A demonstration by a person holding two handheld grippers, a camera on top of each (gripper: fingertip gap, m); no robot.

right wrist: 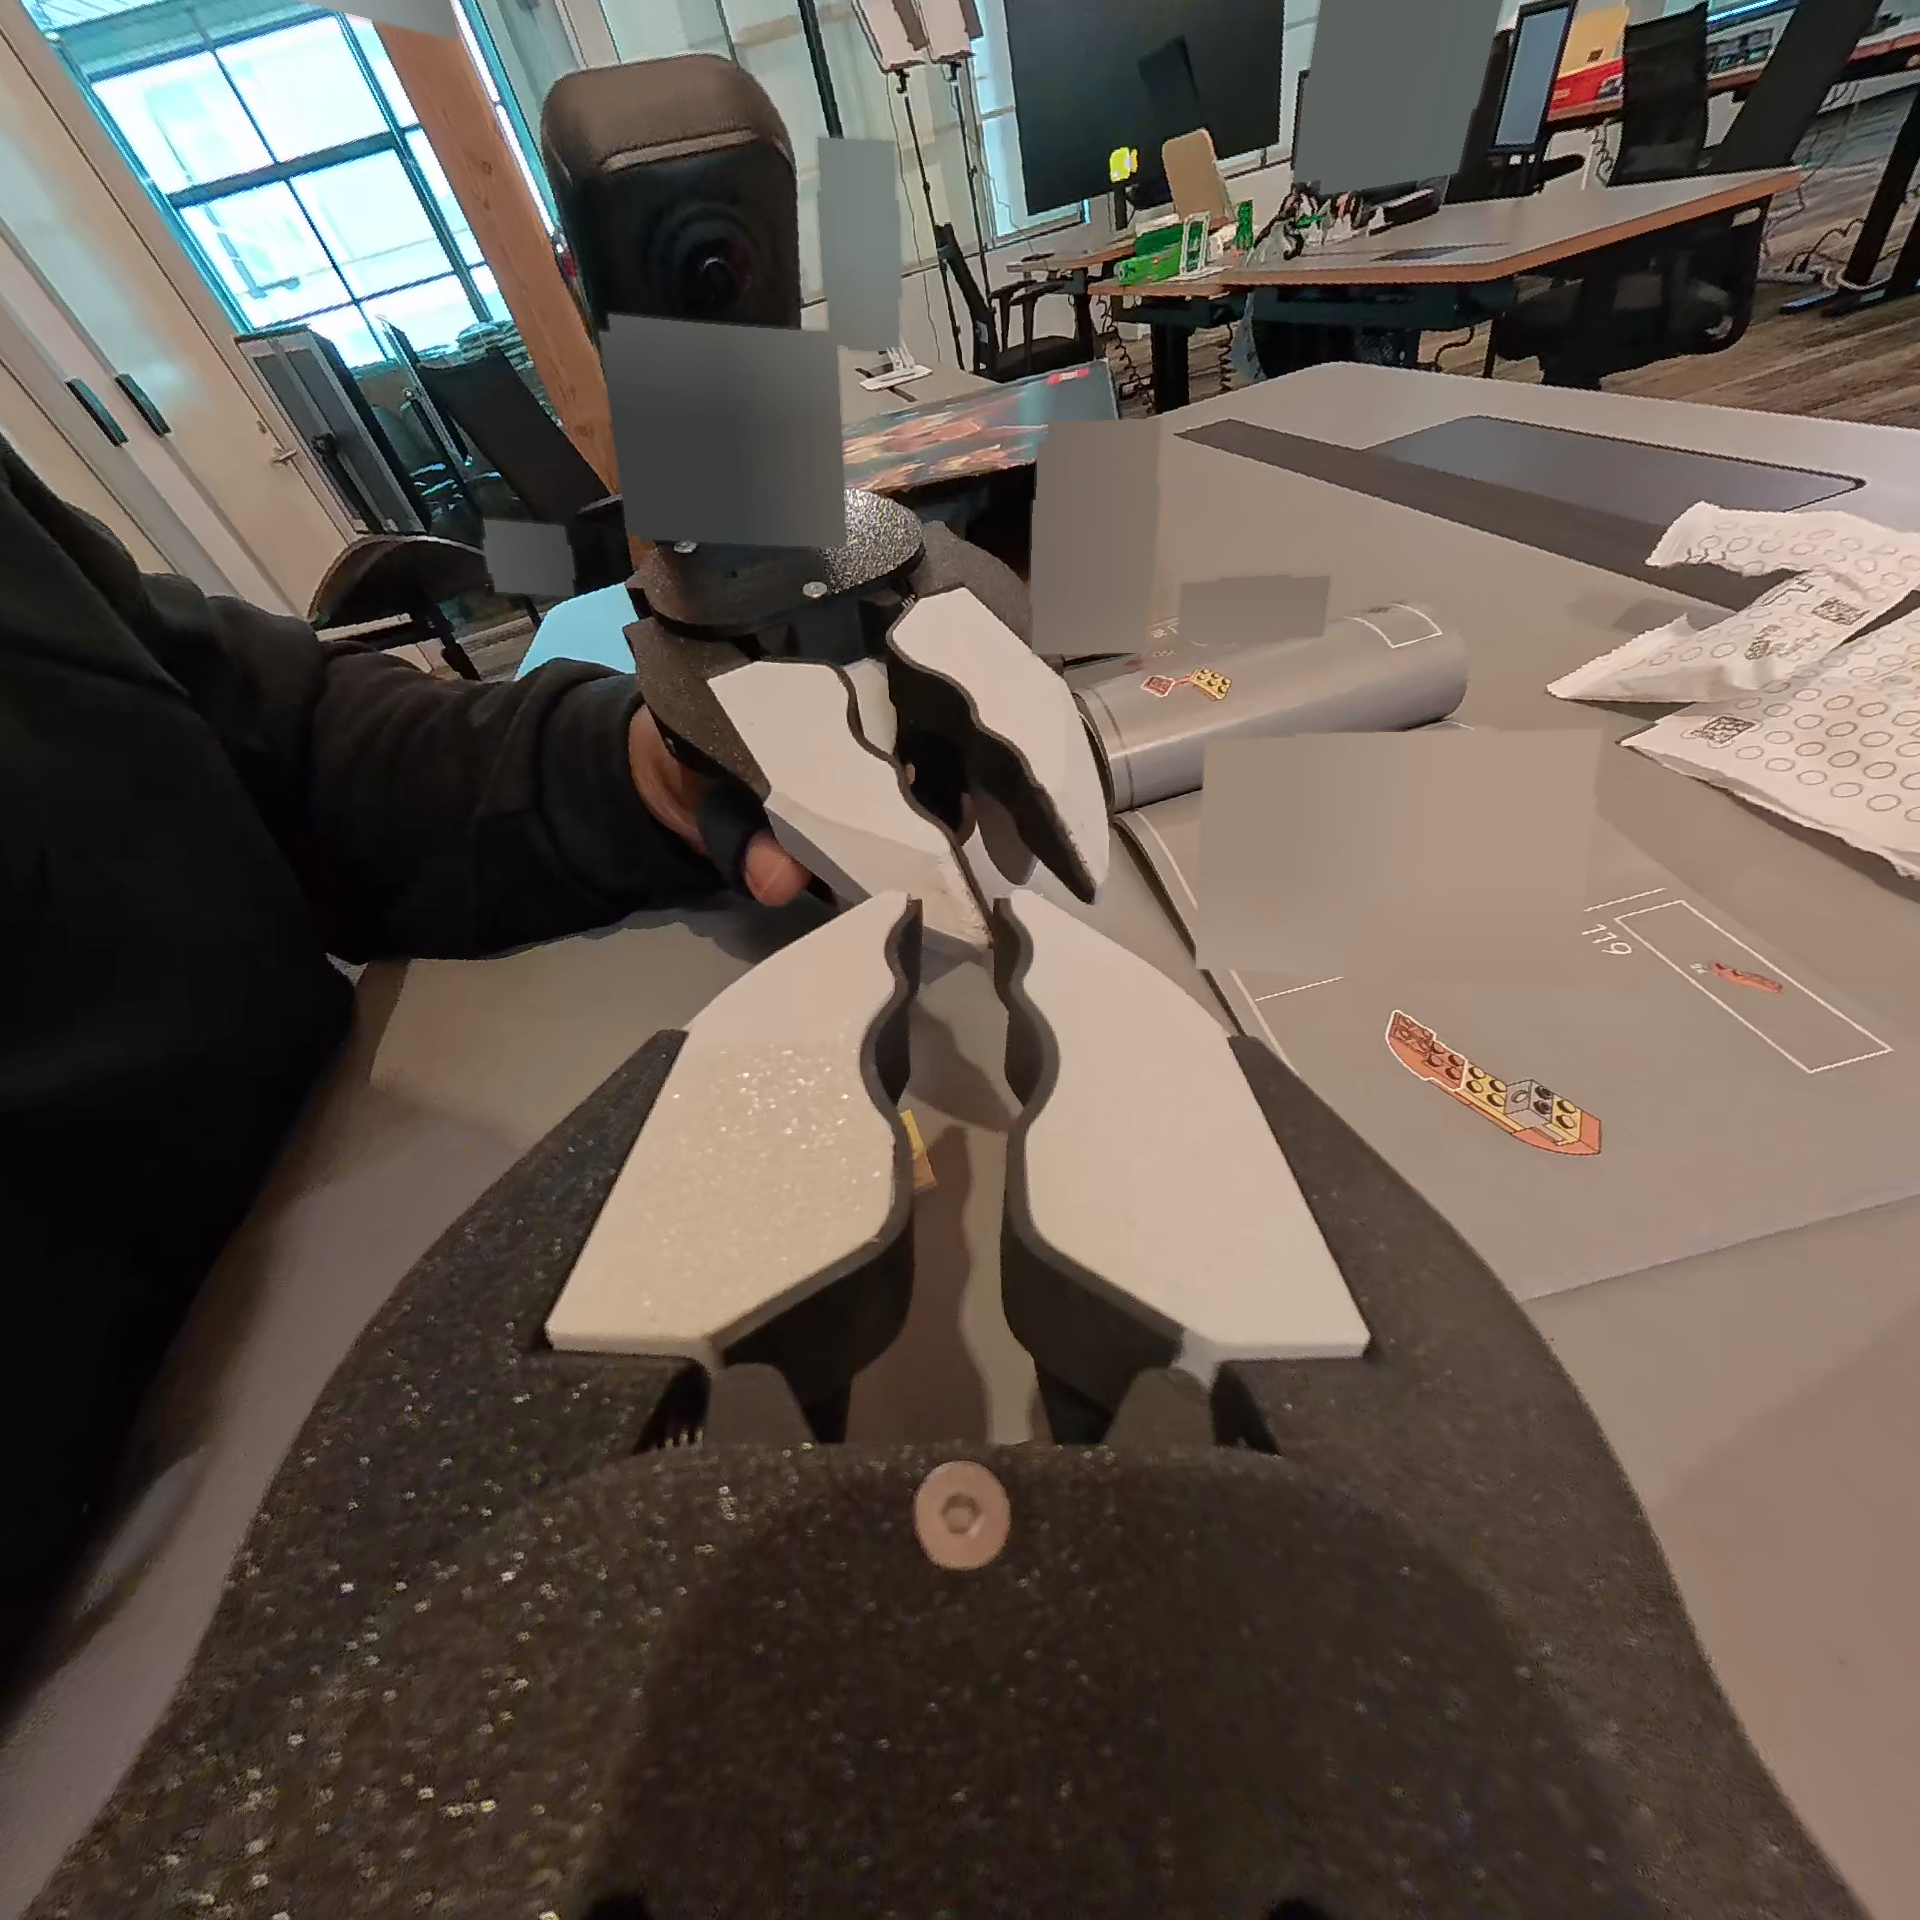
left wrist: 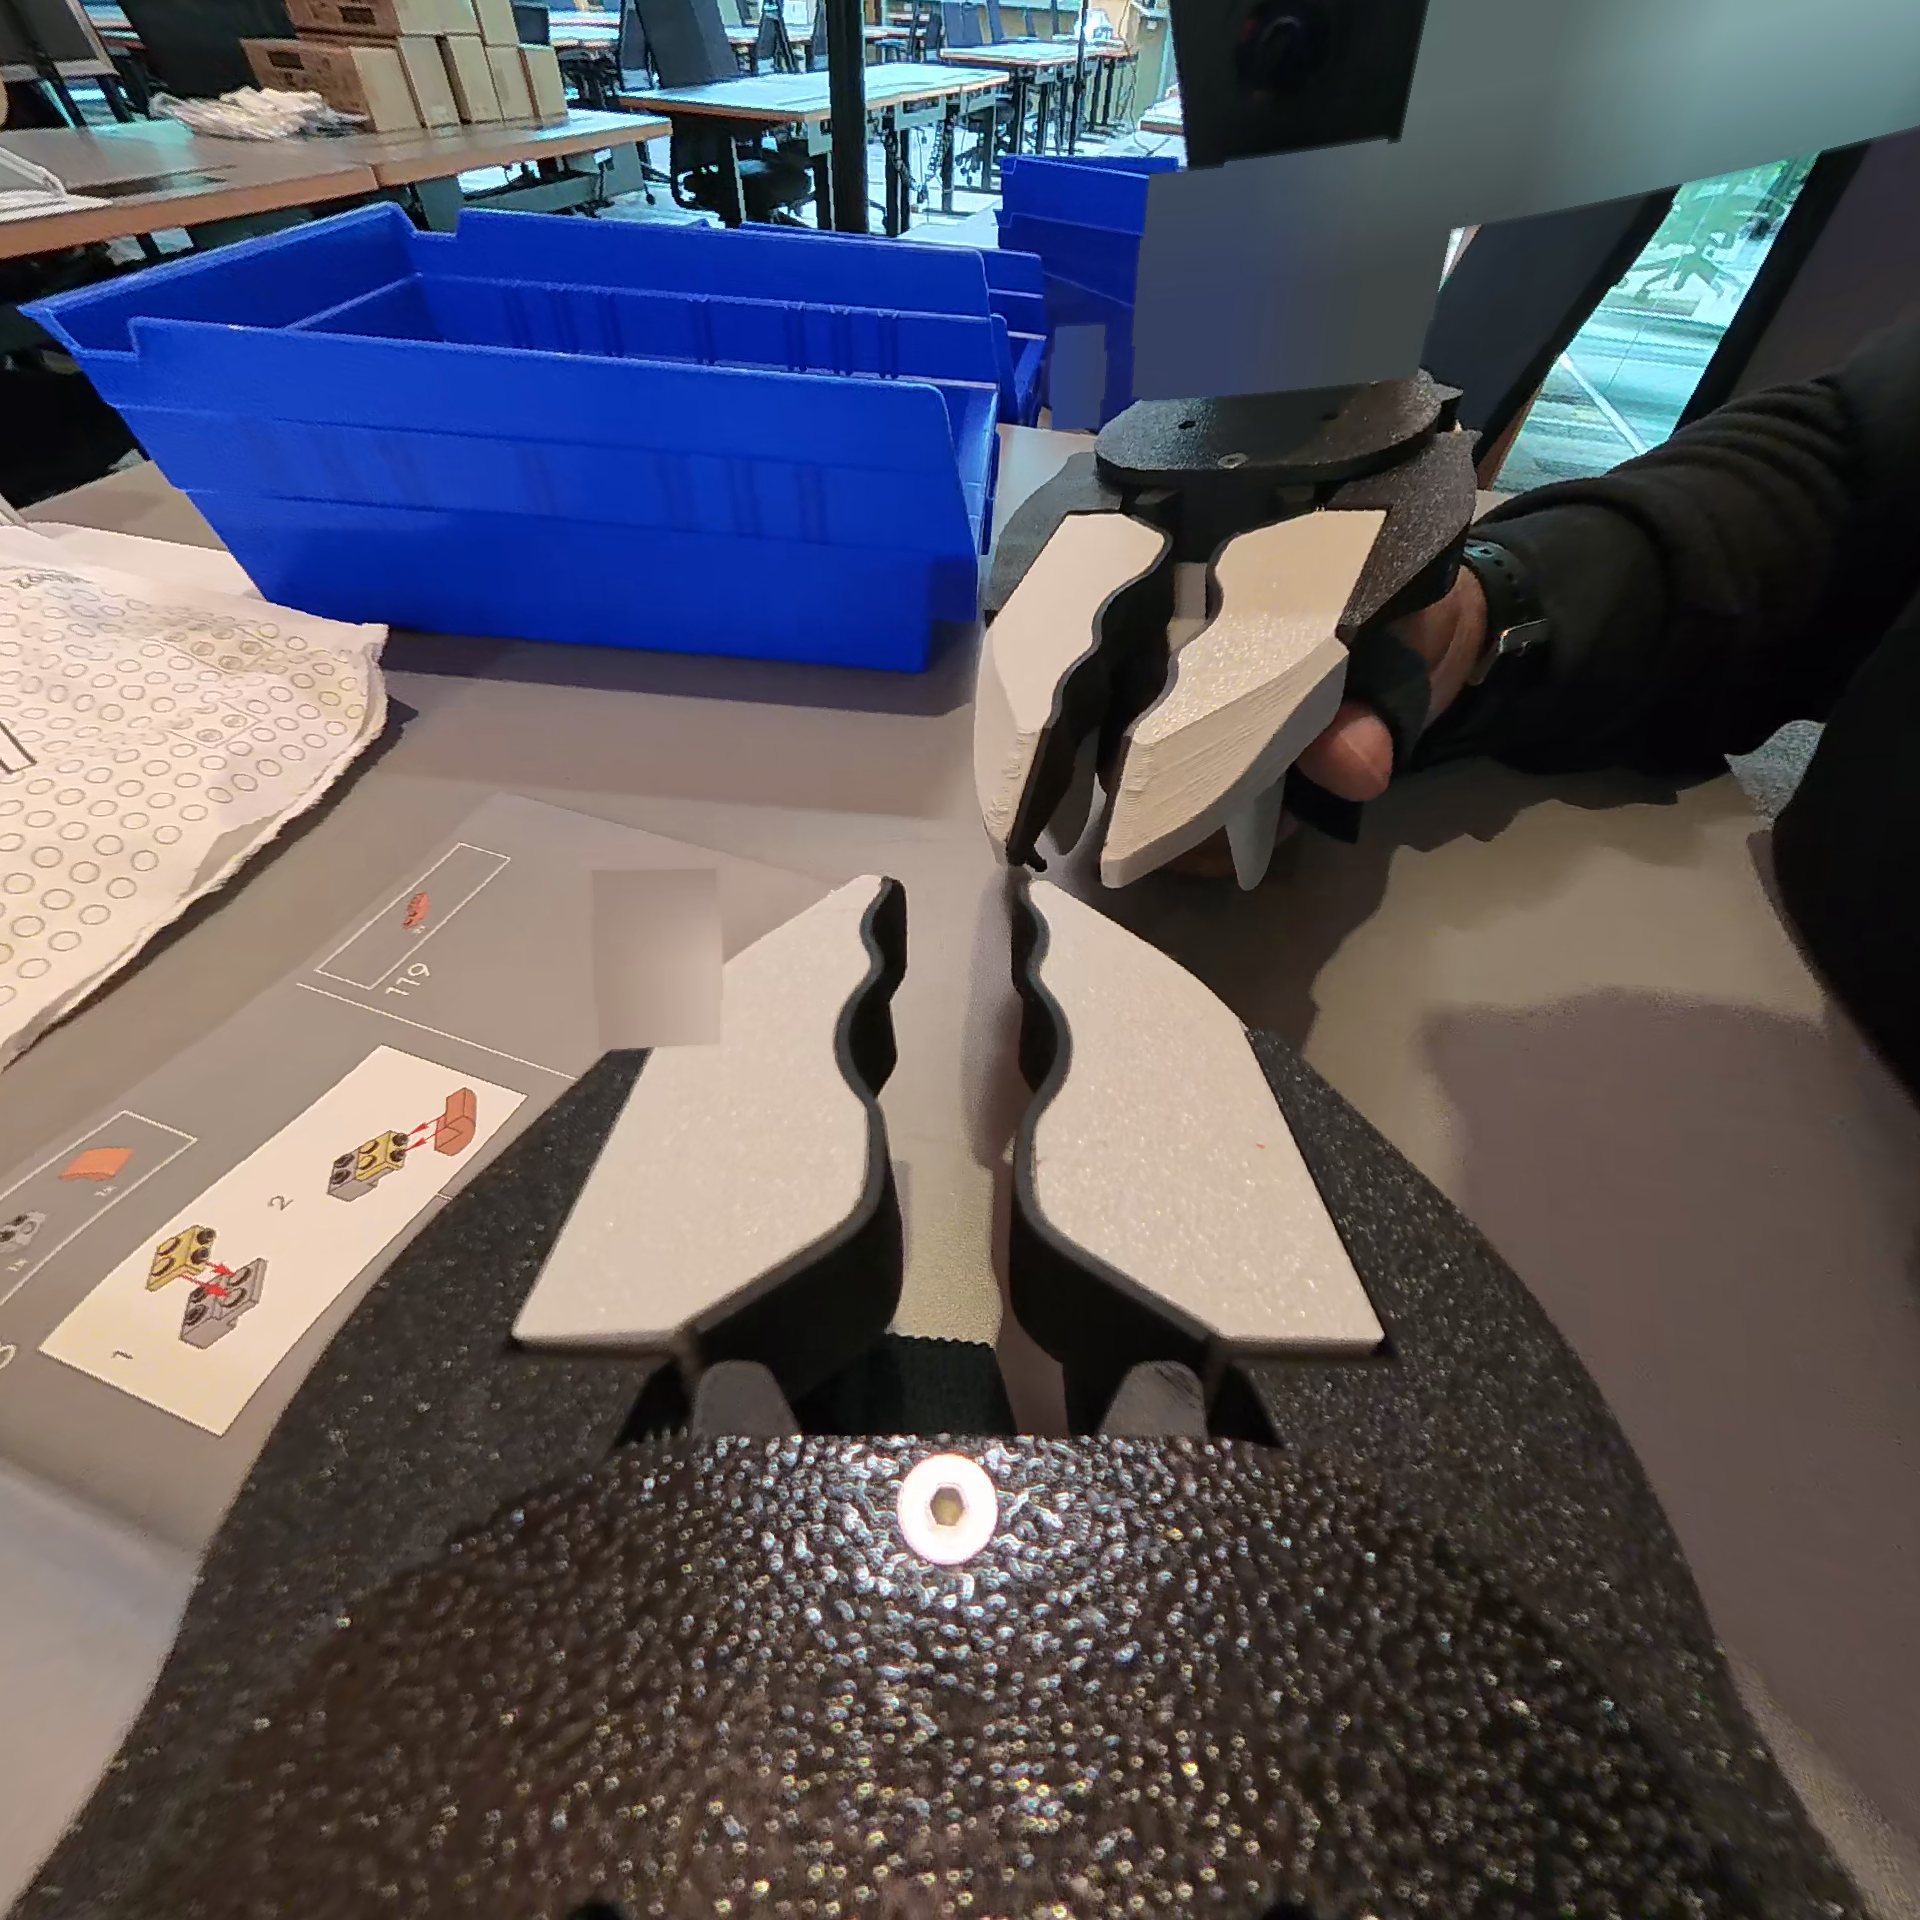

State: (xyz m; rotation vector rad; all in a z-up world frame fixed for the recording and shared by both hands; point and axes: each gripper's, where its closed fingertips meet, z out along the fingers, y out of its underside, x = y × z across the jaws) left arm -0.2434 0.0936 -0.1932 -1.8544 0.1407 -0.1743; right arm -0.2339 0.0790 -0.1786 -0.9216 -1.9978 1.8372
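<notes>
Two hand-held grippers, left (left wrist: 956, 883) and right (right wrist: 956, 909), are meeting tip to tip above the bench (left wrist: 1455, 1091), both slightly parted, gripping nothing visible; stacked blue bins (left wrist: 582, 488), instruction sheet (left wrist: 281, 1195) and paper bags (right wrist: 1787, 675) lying around.

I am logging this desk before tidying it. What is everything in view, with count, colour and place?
Bins: at least two, blue, nested, far side of the grey table.
Instruction booklet: one, grey, open flat by the left tongs, far pages rolled.
Paper bags: several, white with printed circles, torn, beside the booklet.
Small yellowish piece: one, on the table under the right tongs; kind unclear.
Left tongs: grey fingers apart, nothing visible between them.
Right tongs: grey fingers apart, tips almost meeting the left tongs.
Hands: two, in black sleeves.
</notes>
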